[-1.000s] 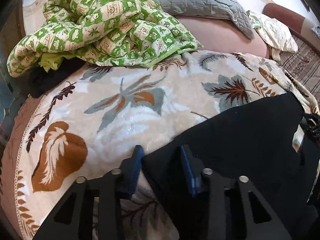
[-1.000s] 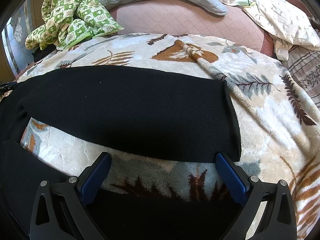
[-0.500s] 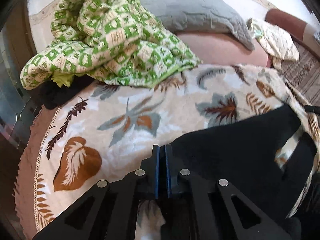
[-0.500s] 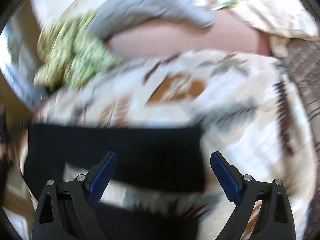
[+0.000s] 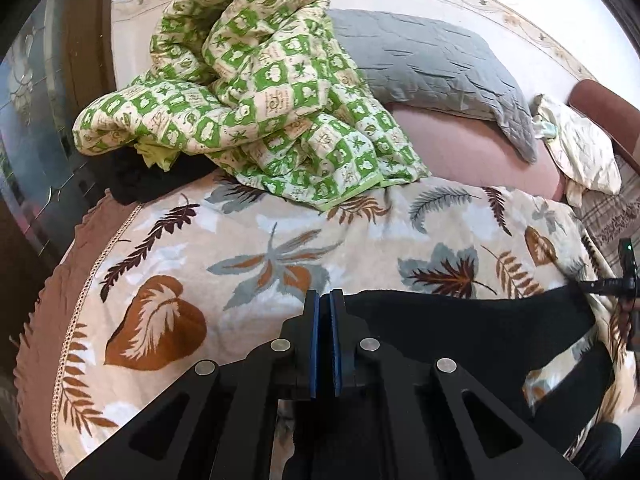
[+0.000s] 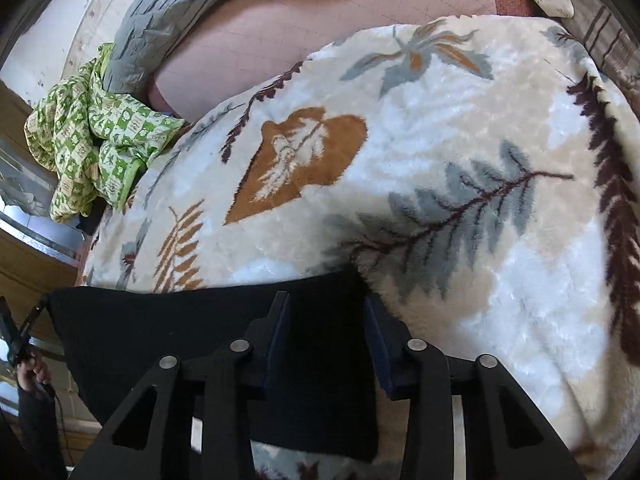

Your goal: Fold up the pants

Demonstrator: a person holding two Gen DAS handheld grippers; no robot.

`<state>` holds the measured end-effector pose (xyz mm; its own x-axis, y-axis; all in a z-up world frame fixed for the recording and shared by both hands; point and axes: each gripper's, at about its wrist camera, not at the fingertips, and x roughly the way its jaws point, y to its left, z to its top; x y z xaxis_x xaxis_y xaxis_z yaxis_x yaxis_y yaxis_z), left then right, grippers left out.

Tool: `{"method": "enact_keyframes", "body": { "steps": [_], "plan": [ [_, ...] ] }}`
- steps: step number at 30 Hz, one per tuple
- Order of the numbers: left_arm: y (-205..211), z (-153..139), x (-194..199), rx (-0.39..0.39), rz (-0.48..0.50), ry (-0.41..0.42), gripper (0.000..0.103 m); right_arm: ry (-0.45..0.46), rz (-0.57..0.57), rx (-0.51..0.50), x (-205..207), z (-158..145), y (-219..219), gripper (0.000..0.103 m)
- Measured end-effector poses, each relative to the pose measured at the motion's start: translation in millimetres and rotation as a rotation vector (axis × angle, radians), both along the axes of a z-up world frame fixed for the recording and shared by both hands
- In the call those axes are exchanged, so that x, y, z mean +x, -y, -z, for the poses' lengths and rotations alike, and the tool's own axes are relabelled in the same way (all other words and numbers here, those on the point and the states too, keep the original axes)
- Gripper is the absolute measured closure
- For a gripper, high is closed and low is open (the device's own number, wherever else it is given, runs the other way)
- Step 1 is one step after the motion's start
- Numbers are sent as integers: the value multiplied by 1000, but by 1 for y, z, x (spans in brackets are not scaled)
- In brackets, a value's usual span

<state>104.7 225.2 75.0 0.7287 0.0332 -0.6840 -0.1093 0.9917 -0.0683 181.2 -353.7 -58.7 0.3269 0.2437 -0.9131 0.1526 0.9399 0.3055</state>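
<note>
We see one pair of black pants, stretched across the leaf-print bed; left gripper pinches its edge, right gripper straddles it, jaws apart.

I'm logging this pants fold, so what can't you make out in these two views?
- Left wrist view: the left gripper body hides the near edge of the black knit pants.
- Right wrist view: the right gripper straddles the pants; whether its fingers pinch fabric is unclear.
</note>
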Motion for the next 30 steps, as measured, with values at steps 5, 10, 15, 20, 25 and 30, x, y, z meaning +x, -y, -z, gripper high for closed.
{"method": "enact_keyframes", "body": {
  "steps": [5, 10, 15, 20, 25, 30],
  "plan": [
    [0, 5, 12, 21, -15, -13, 100, 47, -67, -66, -6, -8, -7, 97],
    [17, -2, -7, 117, 28, 50, 100, 184, -184, -147, -36, -52, -22, 98],
    [34, 1, -71, 203, 86, 132, 100, 303, -298, -215, -104, -85, -39, 98],
    [27, 15, -153, 152, 77, 187, 100, 354, -373, -228, -172, -95, -54, 98],
    [5, 55, -232, 9, 31, 140, 99, 310, -405, -273, -231, -66, -52, 96],
    [-47, 88, -292, -290, -207, 109, 63, 254, -324, -269, -267, -49, -36, 82]
  ]
}}
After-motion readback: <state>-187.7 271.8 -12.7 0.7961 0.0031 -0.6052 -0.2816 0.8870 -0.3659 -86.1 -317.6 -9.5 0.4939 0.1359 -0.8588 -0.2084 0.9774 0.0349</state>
